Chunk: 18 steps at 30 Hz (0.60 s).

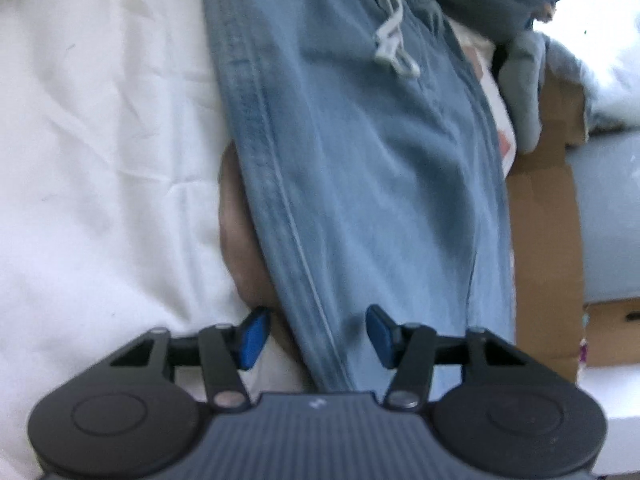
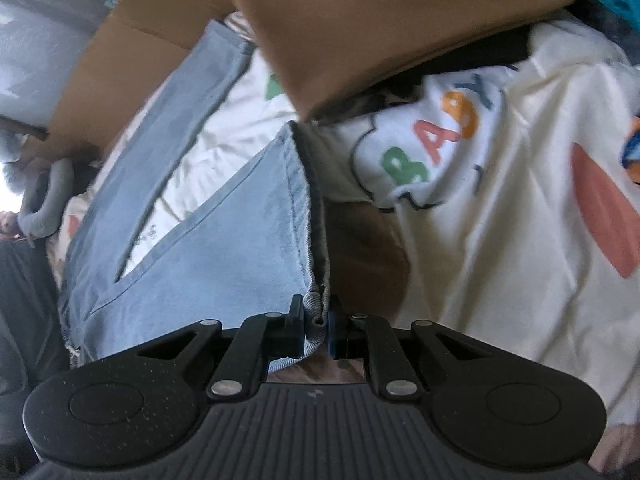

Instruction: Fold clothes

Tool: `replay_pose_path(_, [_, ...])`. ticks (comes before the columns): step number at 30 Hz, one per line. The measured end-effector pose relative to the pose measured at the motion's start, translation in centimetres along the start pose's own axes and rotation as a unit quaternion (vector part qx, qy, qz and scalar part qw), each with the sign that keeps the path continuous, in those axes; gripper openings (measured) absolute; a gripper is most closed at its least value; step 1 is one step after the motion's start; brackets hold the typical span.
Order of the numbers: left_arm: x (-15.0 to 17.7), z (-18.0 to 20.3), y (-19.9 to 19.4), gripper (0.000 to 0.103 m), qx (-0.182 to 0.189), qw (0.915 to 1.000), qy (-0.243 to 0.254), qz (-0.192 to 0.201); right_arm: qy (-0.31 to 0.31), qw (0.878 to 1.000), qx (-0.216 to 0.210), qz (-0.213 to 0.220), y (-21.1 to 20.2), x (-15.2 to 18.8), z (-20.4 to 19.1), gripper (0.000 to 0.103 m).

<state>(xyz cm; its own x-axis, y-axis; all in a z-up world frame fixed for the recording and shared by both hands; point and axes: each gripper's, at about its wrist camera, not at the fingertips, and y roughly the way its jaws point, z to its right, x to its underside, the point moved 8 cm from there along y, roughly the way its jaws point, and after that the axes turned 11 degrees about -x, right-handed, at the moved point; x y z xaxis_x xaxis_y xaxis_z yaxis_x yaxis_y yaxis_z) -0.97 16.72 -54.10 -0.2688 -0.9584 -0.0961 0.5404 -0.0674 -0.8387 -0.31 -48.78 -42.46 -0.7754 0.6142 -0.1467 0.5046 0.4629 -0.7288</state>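
Blue trousers hang limp down frame centre, beside white sheet. Right tool clenched on a bunched hem. Left tool half-spread, cloth between pads, not pinched. Soft, light, floppy; best gripped at seam or waistband by drawstring.

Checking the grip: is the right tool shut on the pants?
Shut: right tool pinches the pants hem between its pads.
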Motion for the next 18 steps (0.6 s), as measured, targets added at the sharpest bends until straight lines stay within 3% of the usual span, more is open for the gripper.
replay_pose_path(1, [-0.2, -0.3, 0.0, 0.049, 0.001, 0.9999, -0.009, 0.004, -0.003, 1.0, 0.003, -0.002, 0.0, 0.1, -0.1, 0.008])
replay_pose_path(3, [-0.6, -0.9, -0.1, 0.01, 0.002, 0.9995, -0.028, 0.012, -0.007, 1.0, 0.009, -0.005, -0.1, 0.5, -0.2, 0.008])
replay_pose_path(6, [-1.1, -1.3, -0.6, 0.006, 0.015, 0.9984, -0.049, 0.025, -0.009, 1.0, 0.016, -0.005, -0.4, 1.0, -0.1, 0.008])
replay_pose_path(15, [-1.5, -1.4, -1.8, 0.004, -0.014, 0.999, -0.016, 0.039, -0.001, 0.999, 0.048, -0.008, -0.2, 2.8, 1.6, 0.008])
replay_pose_path(18, [-2.0, -2.0, -1.4, 0.005, -0.015, 0.9987, -0.031, 0.036, 0.007, 0.998, 0.062, -0.017, 0.3, 3.8, 2.5, 0.008])
